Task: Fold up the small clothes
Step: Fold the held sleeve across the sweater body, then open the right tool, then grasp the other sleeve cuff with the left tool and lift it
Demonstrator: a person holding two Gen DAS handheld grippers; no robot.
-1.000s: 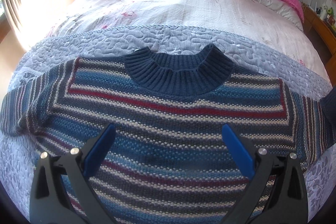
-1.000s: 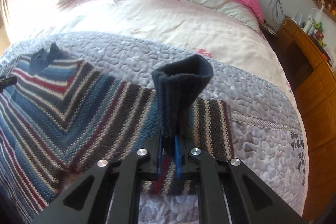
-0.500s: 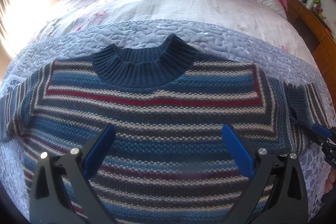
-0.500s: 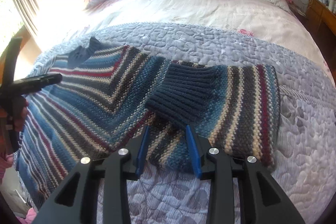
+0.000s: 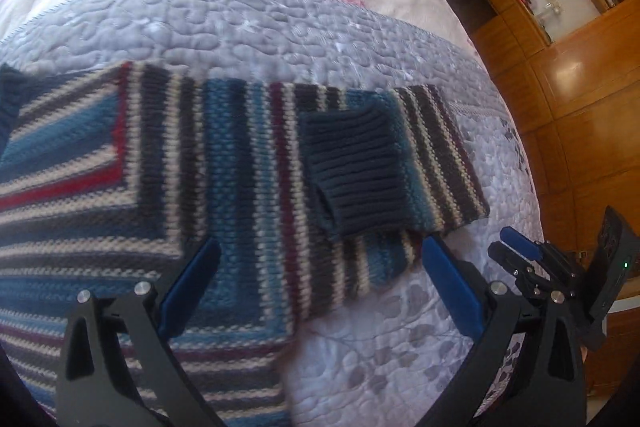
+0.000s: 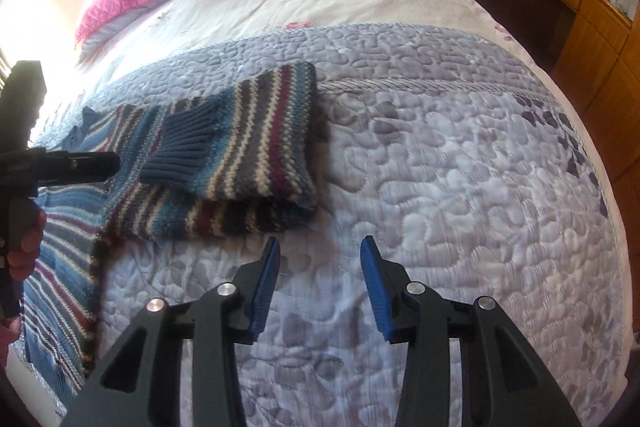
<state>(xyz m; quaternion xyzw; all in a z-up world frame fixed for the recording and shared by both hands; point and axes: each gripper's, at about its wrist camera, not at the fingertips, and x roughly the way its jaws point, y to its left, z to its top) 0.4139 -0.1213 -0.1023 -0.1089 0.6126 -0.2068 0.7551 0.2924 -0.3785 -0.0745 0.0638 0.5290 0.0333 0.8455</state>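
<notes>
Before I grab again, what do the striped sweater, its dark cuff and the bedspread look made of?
Striped sweater: chunky yarn knit, probably wool or acrylic; stitches show clearly, matte.
Cuff: the same kind of yarn in navy rib knit; raised ridges.
Bedspread: quilted woven fabric, slightly shiny, likely polyester or satin; puffy stitched pebble pattern.

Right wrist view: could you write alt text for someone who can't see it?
A striped sweater lies on a quilted bed, its sleeve folded back on itself. The open right gripper hovers just short of the sleeve, holding nothing.
</notes>
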